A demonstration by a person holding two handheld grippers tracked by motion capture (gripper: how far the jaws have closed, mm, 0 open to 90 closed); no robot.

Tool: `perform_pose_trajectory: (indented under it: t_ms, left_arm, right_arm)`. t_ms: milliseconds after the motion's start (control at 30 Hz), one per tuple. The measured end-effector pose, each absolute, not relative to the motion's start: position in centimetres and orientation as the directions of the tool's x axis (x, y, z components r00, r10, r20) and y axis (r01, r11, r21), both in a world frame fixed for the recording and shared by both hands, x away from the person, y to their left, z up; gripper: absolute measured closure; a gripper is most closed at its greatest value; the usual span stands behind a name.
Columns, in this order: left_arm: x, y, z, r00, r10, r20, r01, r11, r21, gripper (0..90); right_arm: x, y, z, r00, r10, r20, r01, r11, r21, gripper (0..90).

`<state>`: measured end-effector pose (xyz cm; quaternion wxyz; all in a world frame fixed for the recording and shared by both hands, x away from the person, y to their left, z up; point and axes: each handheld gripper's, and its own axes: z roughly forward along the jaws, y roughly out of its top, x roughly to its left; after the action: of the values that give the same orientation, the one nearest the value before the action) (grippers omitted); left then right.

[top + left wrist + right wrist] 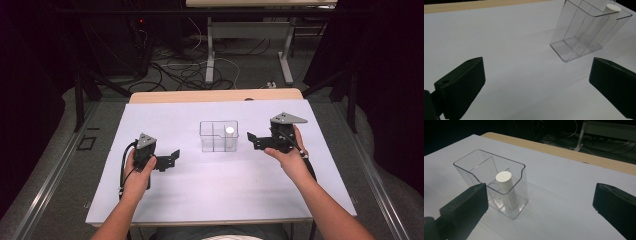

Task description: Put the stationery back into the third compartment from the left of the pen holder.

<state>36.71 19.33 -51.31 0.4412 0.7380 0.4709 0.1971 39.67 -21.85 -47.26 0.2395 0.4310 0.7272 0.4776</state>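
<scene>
Both grippers idle beside the clear plastic divided bin (218, 135)

Your left gripper (172, 159) and right gripper (252, 140) are spread, empty; the white cylindrical tube (506, 187) stands inside, probably done.

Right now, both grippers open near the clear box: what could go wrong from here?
1. The clear box looks light and stands free on the white table; a nudge from the right gripper could slide or tip it.
2. The white cylinder leans inside one compartment; a jaw catching the wall may topple it.
3. The left gripper is farther off, too far to steady the box.
</scene>
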Motion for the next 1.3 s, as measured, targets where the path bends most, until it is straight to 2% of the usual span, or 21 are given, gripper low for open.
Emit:
perform_pose_trajectory:
  t_ms: [367,800,1300]
  left_arm:
    - [36.7,19.5,-51.3,0.470,0.873,-0.129,0.525,-0.158,0.837,0.4]
    - [36.7,19.6,-51.2,0.471,0.873,-0.123,0.521,-0.163,0.838,0.4]
    - [36.9,19.8,-51.3,0.464,0.877,-0.127,0.521,-0.155,0.839,0.4]
  right_arm:
    - [38.7,-24.5,-48.3,-0.460,0.887,0.039,0.412,0.175,0.894,0.0]
    - [38.6,-27.3,-50.0,-0.391,0.918,0.062,0.462,0.138,0.876,0.0]
    - [39.1,-30.5,-52.2,-0.285,0.952,0.117,0.504,0.045,0.863,0.0]
